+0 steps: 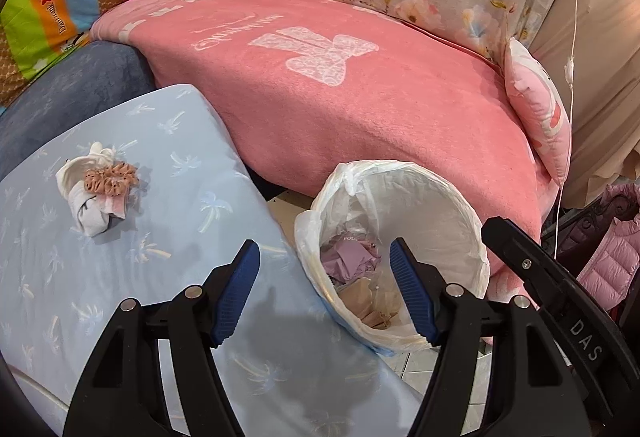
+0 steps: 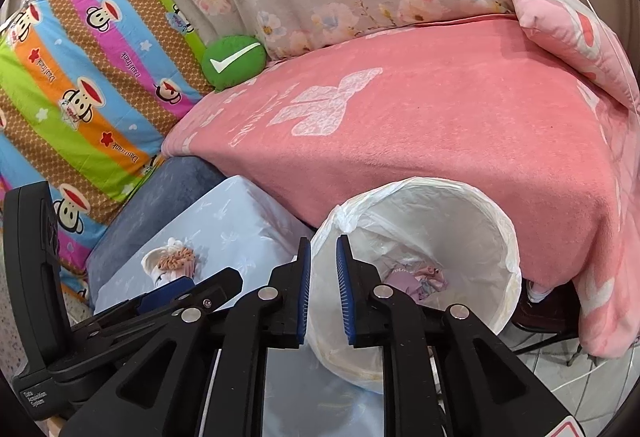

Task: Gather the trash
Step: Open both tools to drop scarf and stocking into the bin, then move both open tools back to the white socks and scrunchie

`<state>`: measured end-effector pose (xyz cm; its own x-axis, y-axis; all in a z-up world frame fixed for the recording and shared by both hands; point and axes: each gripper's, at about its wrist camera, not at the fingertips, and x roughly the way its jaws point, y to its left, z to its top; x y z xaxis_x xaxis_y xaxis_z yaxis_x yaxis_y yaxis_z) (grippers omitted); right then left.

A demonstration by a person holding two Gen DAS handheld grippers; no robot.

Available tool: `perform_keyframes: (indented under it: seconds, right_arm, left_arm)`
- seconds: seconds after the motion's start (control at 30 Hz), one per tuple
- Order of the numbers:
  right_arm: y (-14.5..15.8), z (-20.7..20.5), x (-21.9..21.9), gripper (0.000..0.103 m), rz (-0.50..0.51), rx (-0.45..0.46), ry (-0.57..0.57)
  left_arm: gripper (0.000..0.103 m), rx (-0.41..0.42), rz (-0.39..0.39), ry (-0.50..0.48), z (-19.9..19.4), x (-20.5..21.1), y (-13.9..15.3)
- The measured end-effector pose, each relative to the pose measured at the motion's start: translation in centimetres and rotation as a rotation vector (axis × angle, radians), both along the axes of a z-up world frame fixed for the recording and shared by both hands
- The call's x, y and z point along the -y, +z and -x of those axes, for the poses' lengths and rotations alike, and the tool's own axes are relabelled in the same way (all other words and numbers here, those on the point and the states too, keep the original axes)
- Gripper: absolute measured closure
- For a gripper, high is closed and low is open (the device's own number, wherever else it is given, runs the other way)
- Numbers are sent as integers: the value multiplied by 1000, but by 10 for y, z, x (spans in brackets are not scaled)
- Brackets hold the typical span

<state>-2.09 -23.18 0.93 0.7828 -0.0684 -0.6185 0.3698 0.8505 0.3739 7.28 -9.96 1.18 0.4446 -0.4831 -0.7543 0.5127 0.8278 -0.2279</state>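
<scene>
The right tongs (image 2: 323, 289) stand narrowly parted at the near rim of the bin (image 2: 496, 233), nothing between the pads; the left tongs (image 1: 325, 291) are wide and empty, over the cushion (image 1: 168, 277) edge and the bin mouth. Paper trash (image 1: 352, 257) lies in the lined bin. A small bundle (image 1: 100, 193) with a scrunchie sits farther out on the cushion, well apart. If it counts as trash, I would send the left tongs there, closing low around its middle. The cushion is clear around it; the bin rim and pink blanket (image 1: 360, 109) crowd the right.
</scene>
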Motion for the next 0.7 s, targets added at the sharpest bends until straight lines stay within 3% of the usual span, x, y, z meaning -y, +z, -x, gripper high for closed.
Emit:
perform_keyframes:
  seconds: [0.3,0.43,0.57,0.7]
  right_arm:
    - [0,-8,-26,85,17,-16,55]
    - [1,-15,-39,79,23,-20,76]
    - [-1,-23,-54,79,29,-32,107]
    - [-2,-32,-70,79,37,-44,143]
  left_arm:
    - [38,-23,8,56,-7,-25,-5]
    - [38,-37,13,90,-12,-40,-9]
    - [31,-54,19,133,-19,-59,-13]
    - [31,-72,23,181,-26,-80,-19]
